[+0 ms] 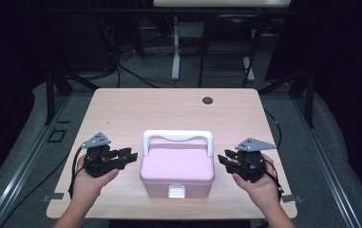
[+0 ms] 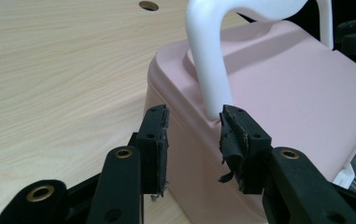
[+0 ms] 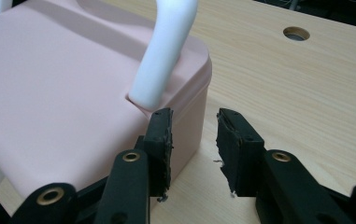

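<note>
One pink box [image 1: 177, 167], long axis crosswise

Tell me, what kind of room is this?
Probably a lab or recording studio, not a home: a bare wooden table stands among dark curtains, metal frames and loose floor cables, and a person holds black grippers beside a pink box.

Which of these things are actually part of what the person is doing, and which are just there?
In use:
- pink box with its white handle
- left gripper, open beside it
- right gripper, open beside it

Just there:
- table with its round hole
- cables on the floor
</note>
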Demonstrator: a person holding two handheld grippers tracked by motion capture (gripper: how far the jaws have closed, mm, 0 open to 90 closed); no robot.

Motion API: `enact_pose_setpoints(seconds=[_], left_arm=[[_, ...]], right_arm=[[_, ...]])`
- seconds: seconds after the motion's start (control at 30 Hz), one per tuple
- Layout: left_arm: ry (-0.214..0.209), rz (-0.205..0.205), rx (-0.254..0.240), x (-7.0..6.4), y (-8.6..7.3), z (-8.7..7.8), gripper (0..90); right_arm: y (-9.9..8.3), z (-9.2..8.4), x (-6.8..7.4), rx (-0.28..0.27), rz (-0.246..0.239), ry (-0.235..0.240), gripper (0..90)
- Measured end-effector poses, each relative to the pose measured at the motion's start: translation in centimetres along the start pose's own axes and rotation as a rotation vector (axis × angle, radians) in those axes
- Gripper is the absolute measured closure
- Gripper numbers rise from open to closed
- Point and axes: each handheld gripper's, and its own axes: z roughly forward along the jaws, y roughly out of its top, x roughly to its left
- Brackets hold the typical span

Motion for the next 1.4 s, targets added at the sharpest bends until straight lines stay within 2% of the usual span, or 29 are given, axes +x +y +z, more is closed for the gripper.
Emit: enact_pose_setpoints(seconds=[0.1, 0.2, 0.33, 0.5, 0.6, 0.87, 1.0, 1.1, 1.3, 1.4], left_arm=[[-0.008, 0.006, 0.008, 0.0, 0.3, 0.1, 59.9], [-0.023, -0.007, 0.003, 0.1, 0.7, 0.5, 59.2], [-0.040, -0.008, -0.001, 0.2, 1.2, 1.1, 57.6], [-0.060, -0.011, 0.018, 0.1, 1.7, 2.2, 56.7], [-0.063, 0.000, 0.036, -0.2, 2.2, 2.7, 56.7], [-0.058, 0.014, 0.082, -0.7, 3.1, 3.5, 58.8], [-0.046, 0.021, 0.074, -0.8, 2.9, 3.6, 60.9], [-0.038, 0.025, 0.064, -0.8, 2.8, 3.7, 62.8], [-0.030, 0.045, 0.038, -1.1, 2.5, 3.2, 68.1], [-0.021, 0.055, 0.029, -1.4, 2.4, 2.9, 70.9]], right_arm=[[0.4, 0.0, 0.0, -0.002, -0.001, 0.011, 64.3], [0.8, 0.1, 0.1, 0.001, 0.001, 0.032, 63.8], [1.4, 0.7, 0.3, -0.011, 0.014, 0.063, 62.6], [1.9, 1.5, 0.7, -0.006, 0.013, 0.080, 61.7], [2.4, 2.2, 0.7, 0.005, 0.025, 0.102, 60.6], [3.4, 2.8, 0.5, 0.028, 0.030, 0.118, 60.7], [3.2, 2.8, 0.4, 0.019, 0.038, 0.126, 61.3], [3.0, 2.9, 0.6, 0.023, 0.027, 0.122, 61.5], [2.4, 2.7, 0.8, -0.019, 0.026, 0.115, 66.8], [2.4, 2.5, 1.5, -0.029, -0.020, 0.075, 68.2]])
